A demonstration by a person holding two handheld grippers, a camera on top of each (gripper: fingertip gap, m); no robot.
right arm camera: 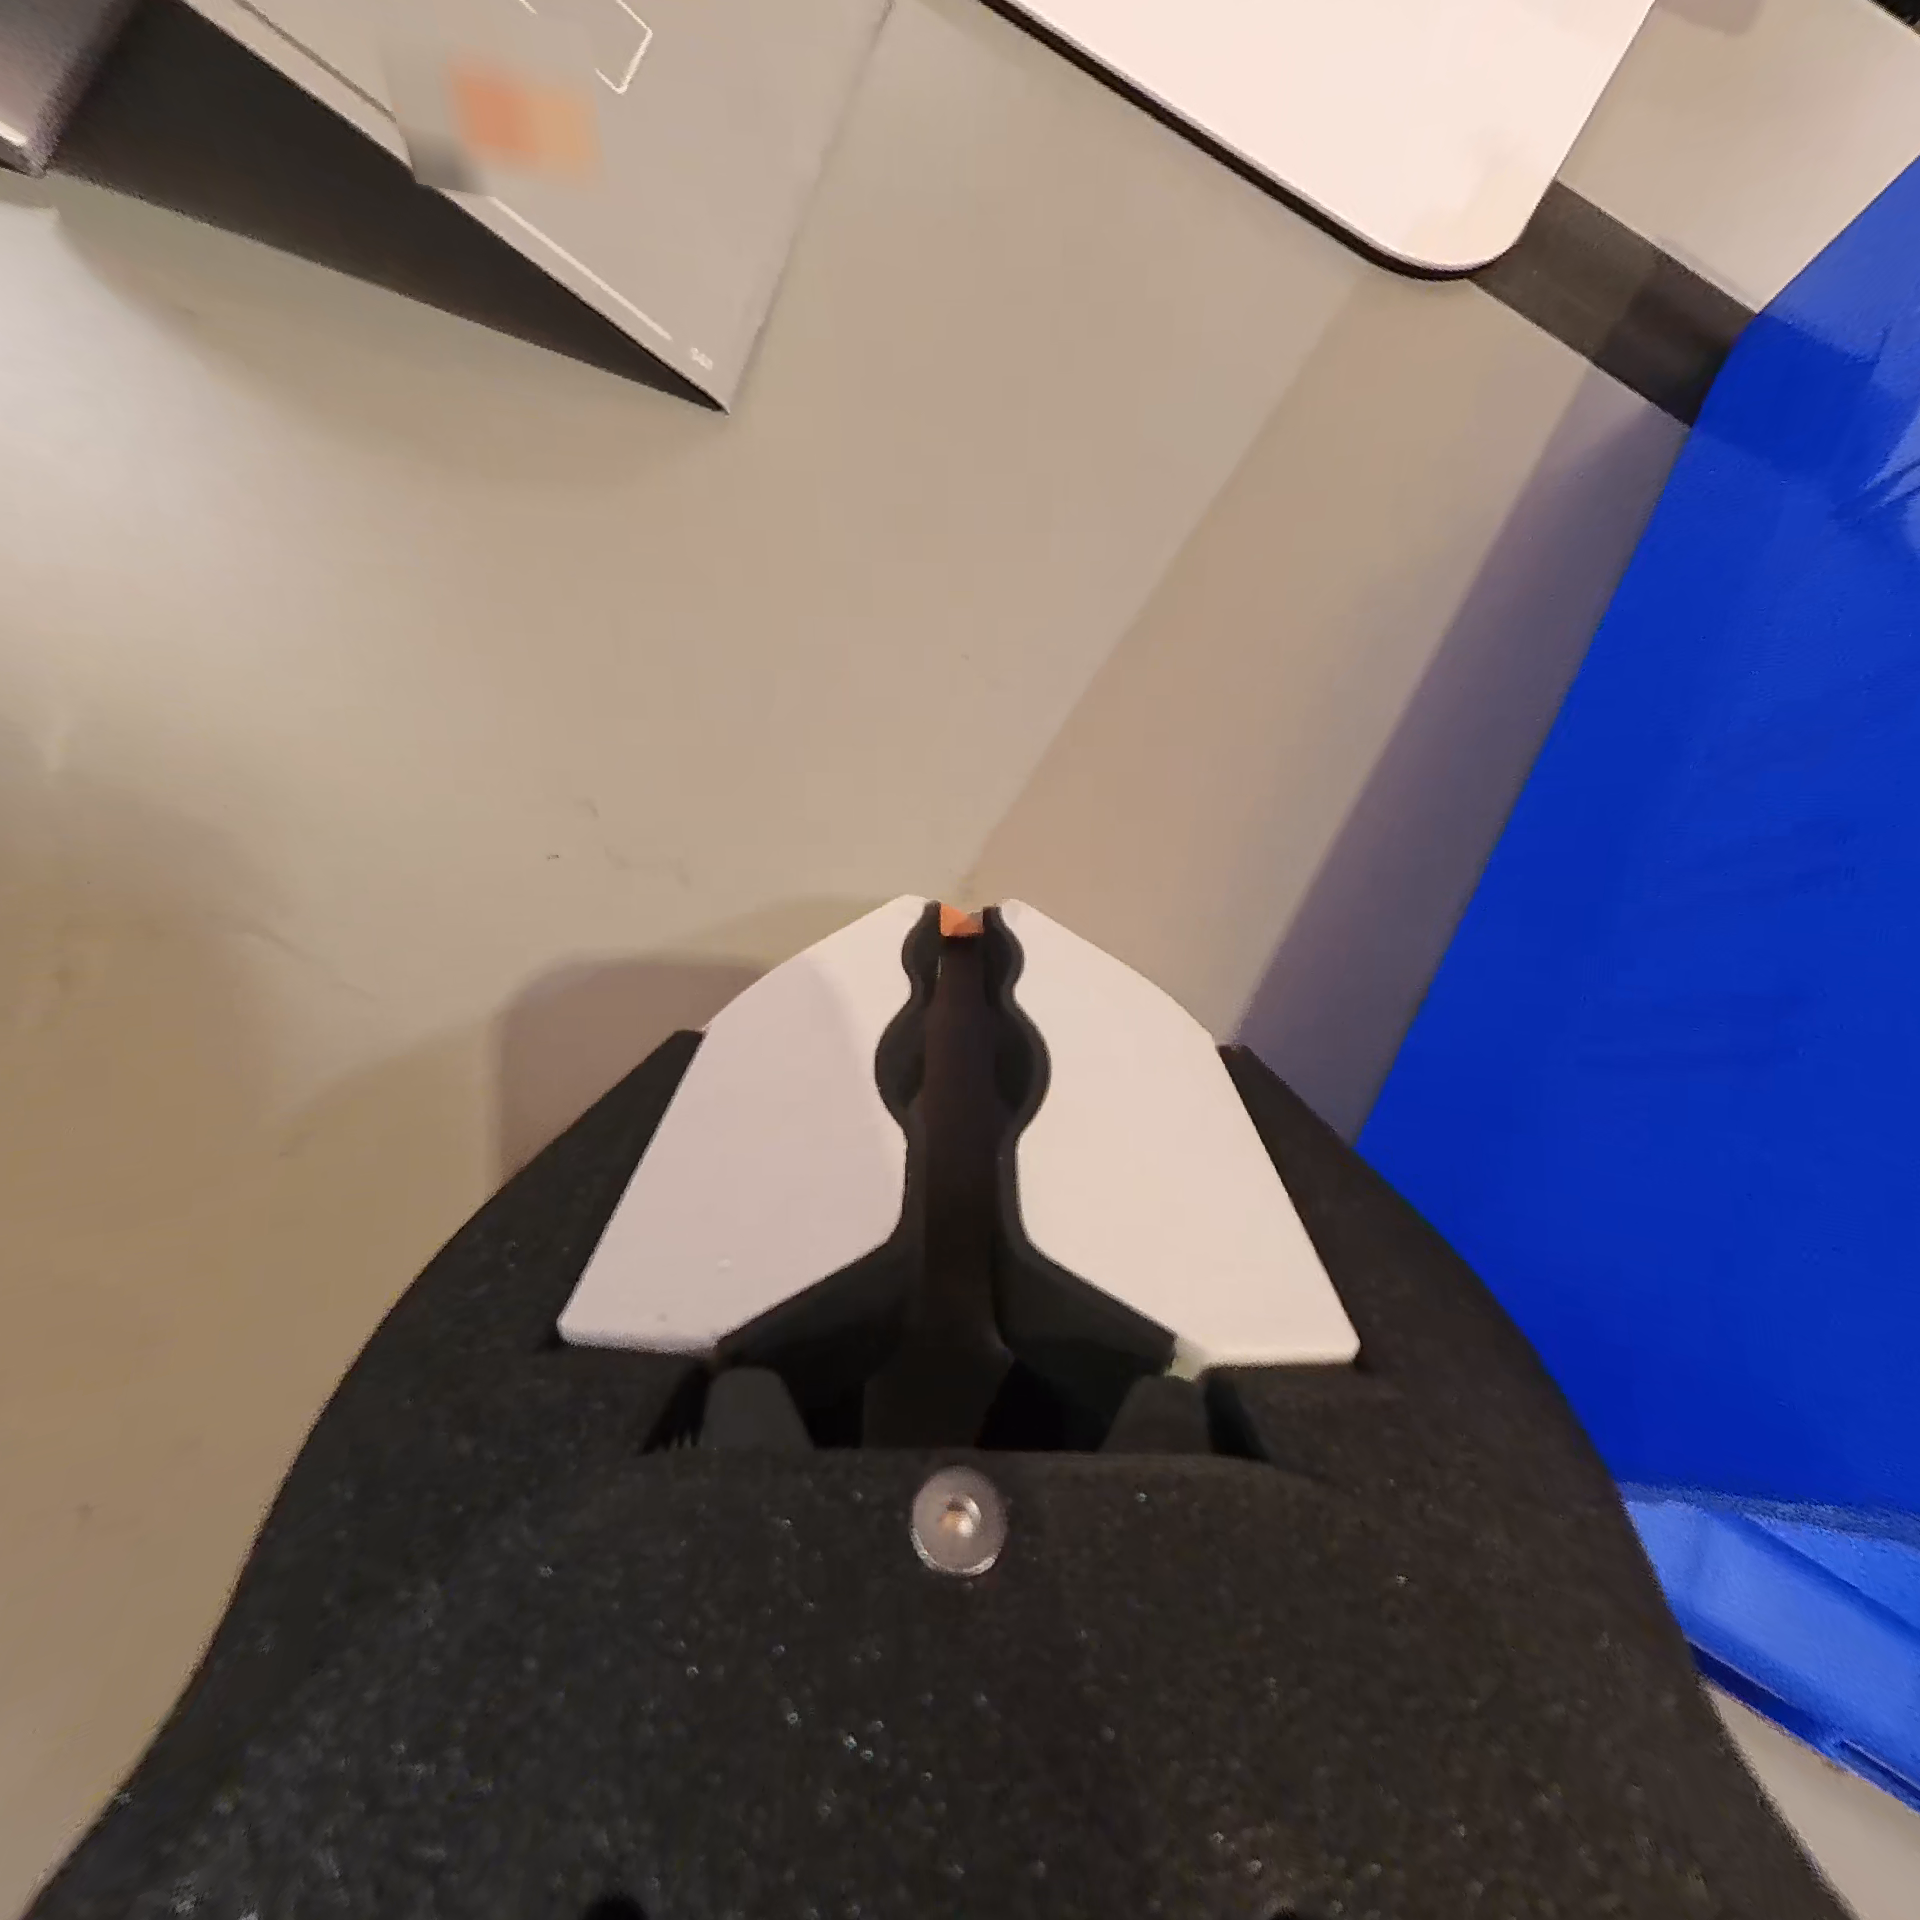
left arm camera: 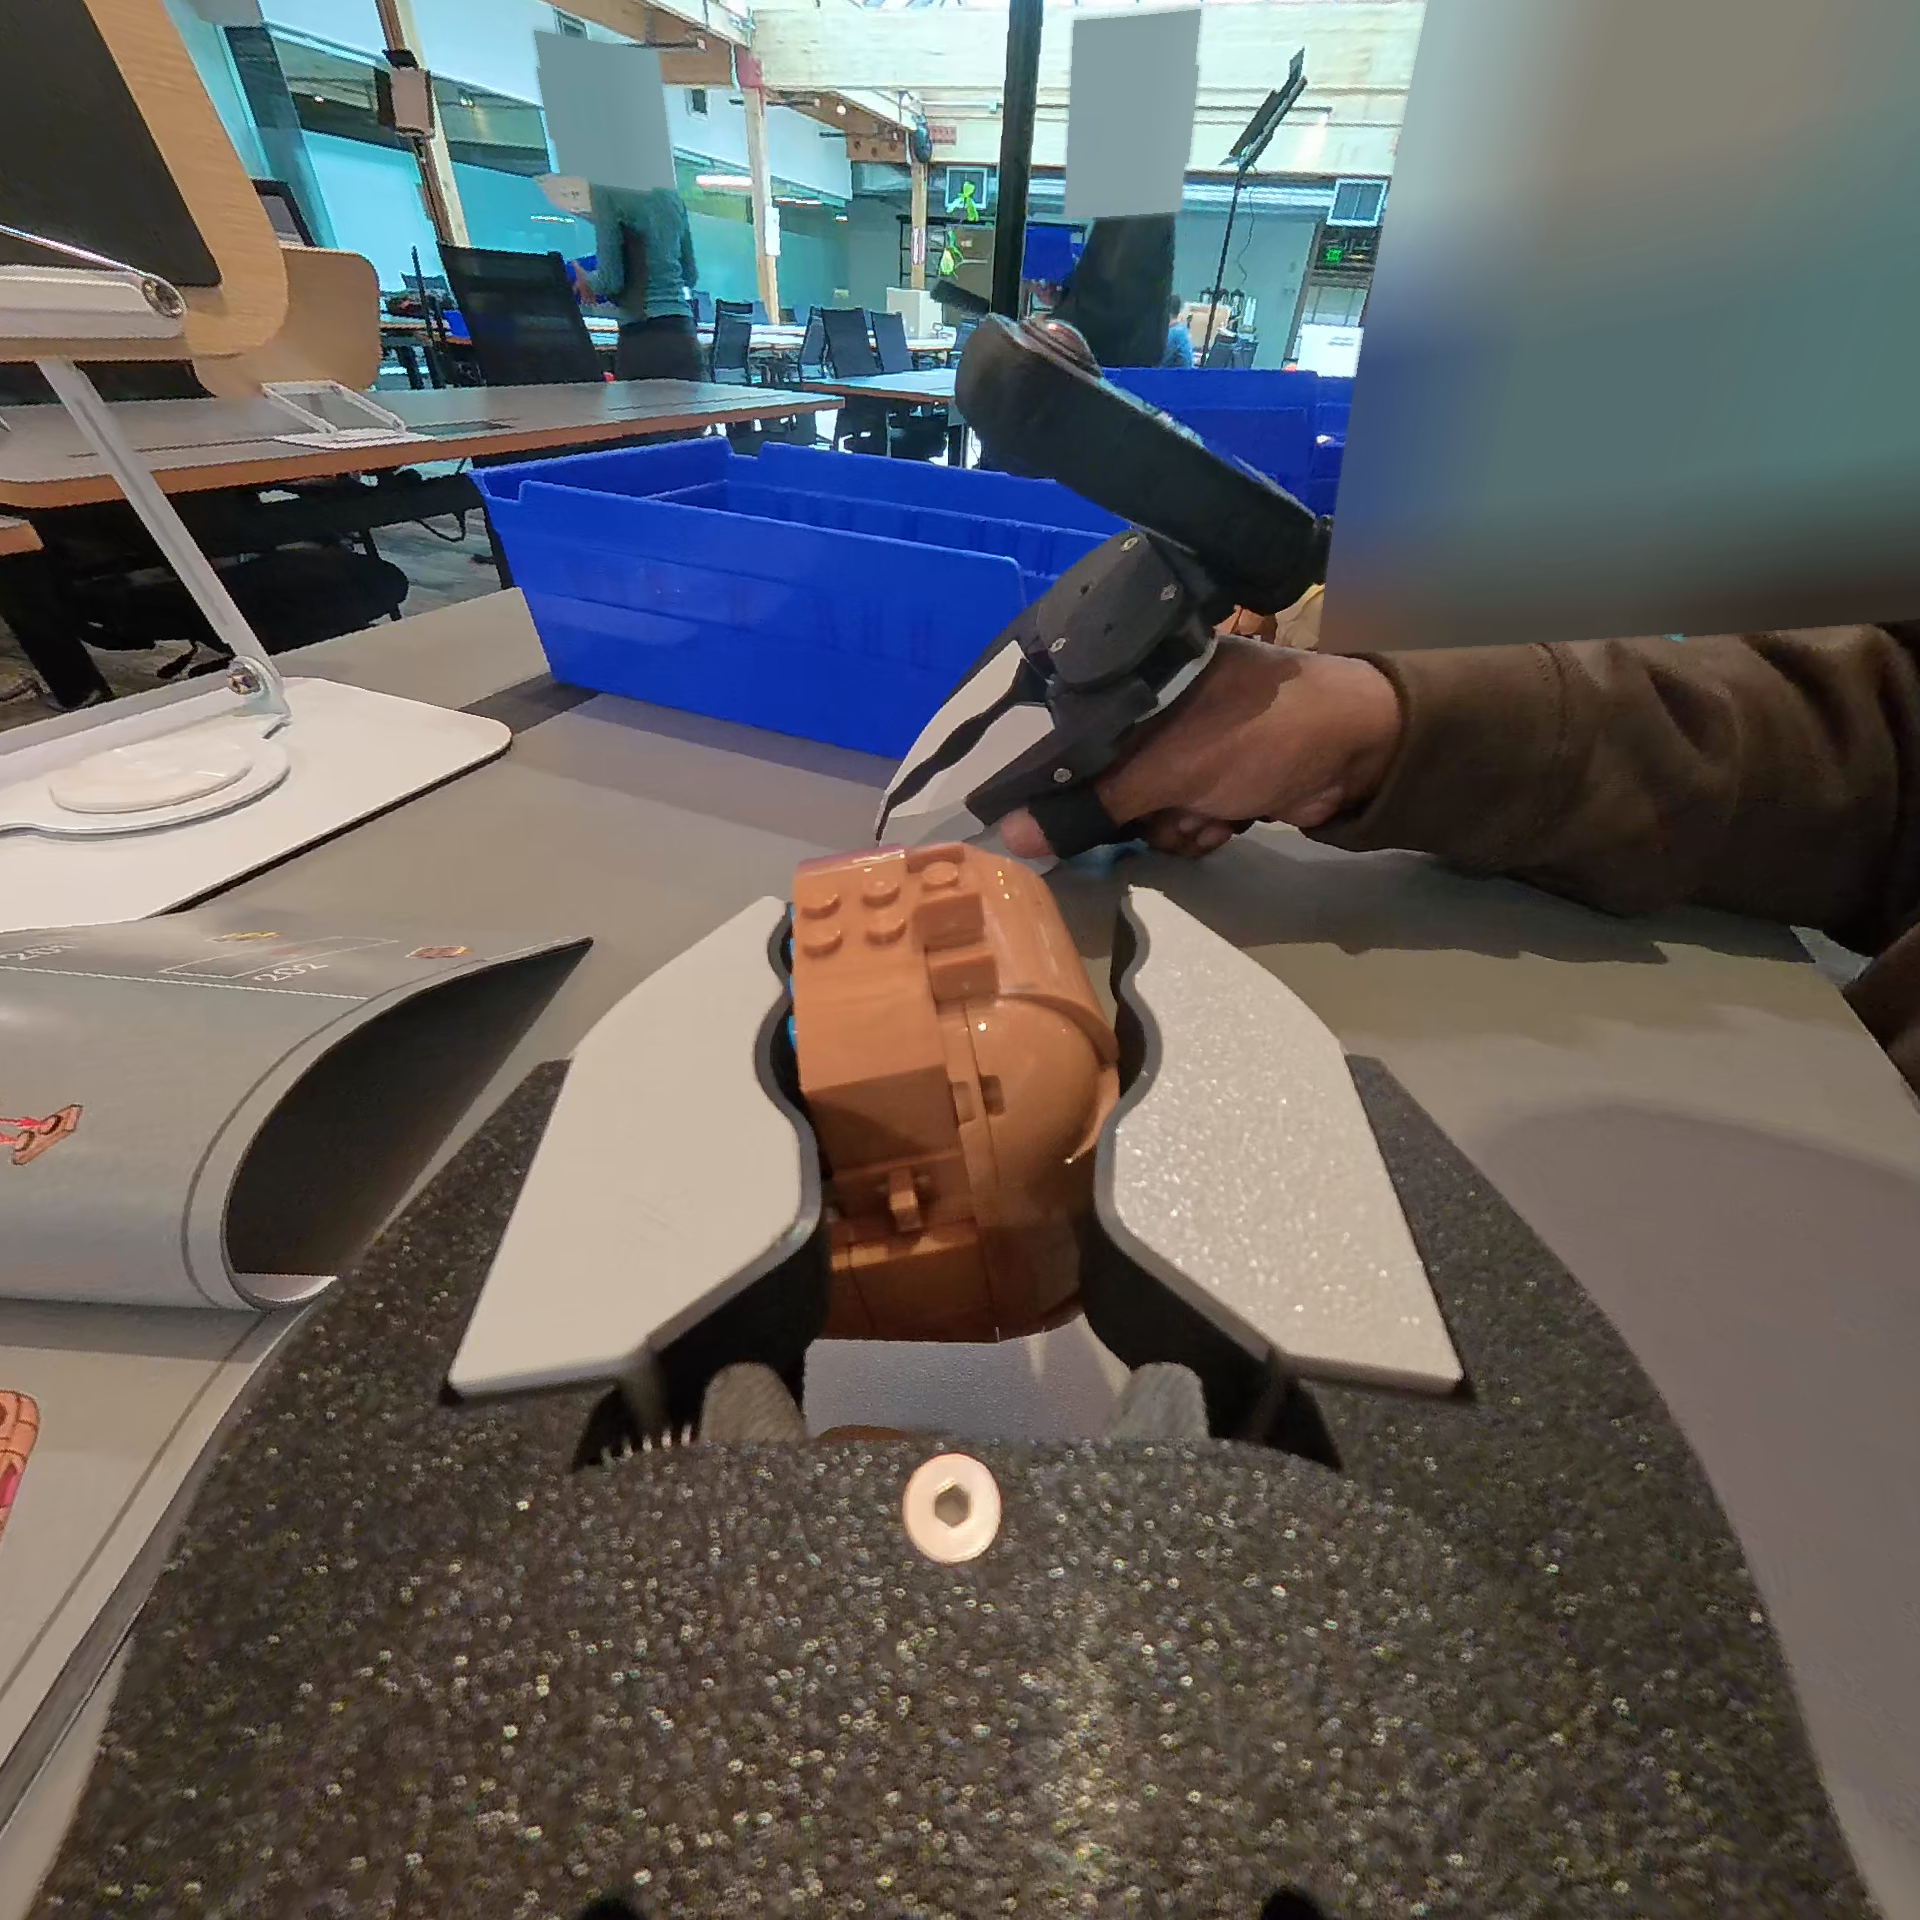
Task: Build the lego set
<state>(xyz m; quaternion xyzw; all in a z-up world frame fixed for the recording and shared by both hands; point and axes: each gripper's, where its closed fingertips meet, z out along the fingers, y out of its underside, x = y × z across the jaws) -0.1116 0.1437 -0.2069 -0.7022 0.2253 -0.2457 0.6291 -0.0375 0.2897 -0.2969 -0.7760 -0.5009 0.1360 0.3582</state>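
The left gripper (left arm camera: 951,1049) squeezes a brown lego block (left arm camera: 940,1081) over the grey table (left arm camera: 665,790). The right gripper (right arm camera: 961,914) pinches a tiny orange piece (right arm camera: 958,921), its tip just above the block, near the blue bin (left arm camera: 769,603).

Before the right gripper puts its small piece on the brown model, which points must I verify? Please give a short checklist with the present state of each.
1. Left gripper clamped on the brown lego model: ok.
2. Right gripper pinching the small orange piece: ok.
3. Studs on the model's top uncovered: ok.
4. Right gripper tips close above the model: ok.
5. Piece orientation matching the studs: cannot tell.
6. Instruction booklet open beside the model: ok.
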